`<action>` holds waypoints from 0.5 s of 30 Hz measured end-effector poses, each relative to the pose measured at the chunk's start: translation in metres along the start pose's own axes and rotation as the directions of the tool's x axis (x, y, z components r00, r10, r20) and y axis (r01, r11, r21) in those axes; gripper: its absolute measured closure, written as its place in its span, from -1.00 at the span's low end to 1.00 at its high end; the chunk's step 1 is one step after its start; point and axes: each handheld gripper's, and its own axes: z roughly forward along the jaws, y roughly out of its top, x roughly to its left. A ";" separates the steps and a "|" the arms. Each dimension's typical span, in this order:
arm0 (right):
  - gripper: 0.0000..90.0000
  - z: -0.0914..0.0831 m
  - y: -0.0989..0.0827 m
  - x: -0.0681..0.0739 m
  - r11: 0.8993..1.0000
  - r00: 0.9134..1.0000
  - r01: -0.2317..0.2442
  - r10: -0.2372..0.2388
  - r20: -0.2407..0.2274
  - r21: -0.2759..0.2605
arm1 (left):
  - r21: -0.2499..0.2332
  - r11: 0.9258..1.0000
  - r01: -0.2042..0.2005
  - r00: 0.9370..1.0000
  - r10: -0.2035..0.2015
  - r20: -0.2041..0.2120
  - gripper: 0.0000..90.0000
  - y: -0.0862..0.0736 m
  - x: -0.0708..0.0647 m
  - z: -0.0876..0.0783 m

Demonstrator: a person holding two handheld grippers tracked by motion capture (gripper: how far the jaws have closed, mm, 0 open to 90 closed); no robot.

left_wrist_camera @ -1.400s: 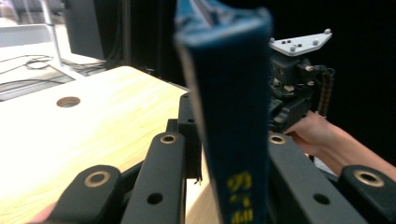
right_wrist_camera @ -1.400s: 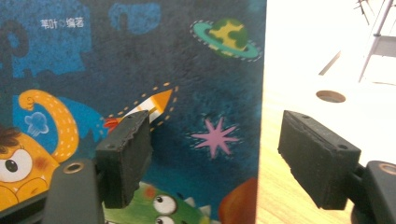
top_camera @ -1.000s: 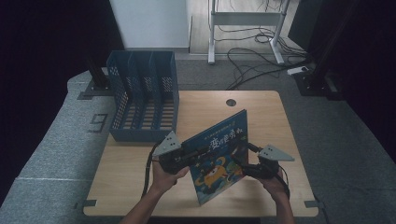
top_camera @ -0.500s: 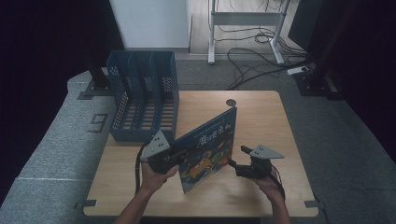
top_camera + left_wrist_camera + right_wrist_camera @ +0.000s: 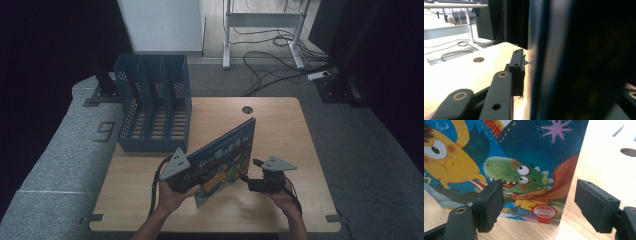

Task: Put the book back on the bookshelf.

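A picture book (image 5: 226, 157) with cartoon monsters on its cover (image 5: 524, 157) stands on edge on the wooden table (image 5: 285, 130), tilted. My left gripper (image 5: 197, 179) is at its lower left corner. Its jaws have just been opening, and the dark book edge (image 5: 574, 62) stands between them, a narrow gap off the left pad (image 5: 517, 72). My right gripper (image 5: 246, 176) sits low to the right of the book, pointing at the cover. It (image 5: 539, 205) is open with nothing between its pads.
A blue slotted file rack (image 5: 152, 107) stands at the table's back left. A round cable hole (image 5: 247, 109) lies near the far edge. Desk legs and cables (image 5: 270, 55) are on the floor beyond. Bare wood lies right of the book.
The book has swung from leaning back to nearly upright and shifted left with my left hand. My right gripper has come away from the book and settled lower, to its right.
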 end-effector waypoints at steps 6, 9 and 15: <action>-0.49 0.003 -0.001 0.002 1.000 1.000 0.005 -0.005 -0.002 0.010 | -0.016 1.000 -0.008 1.000 0.008 -0.018 0.44 -0.004 -0.003 0.002; -0.49 0.004 -0.001 0.002 1.000 1.000 0.006 -0.006 -0.002 0.014 | -0.027 1.000 -0.015 1.000 0.015 -0.016 0.59 -0.005 -0.004 0.002; -0.49 0.003 -0.002 0.000 1.000 1.000 0.003 -0.003 0.000 0.016 | -0.044 0.999 -0.025 1.000 0.025 -0.017 0.78 -0.006 -0.006 0.003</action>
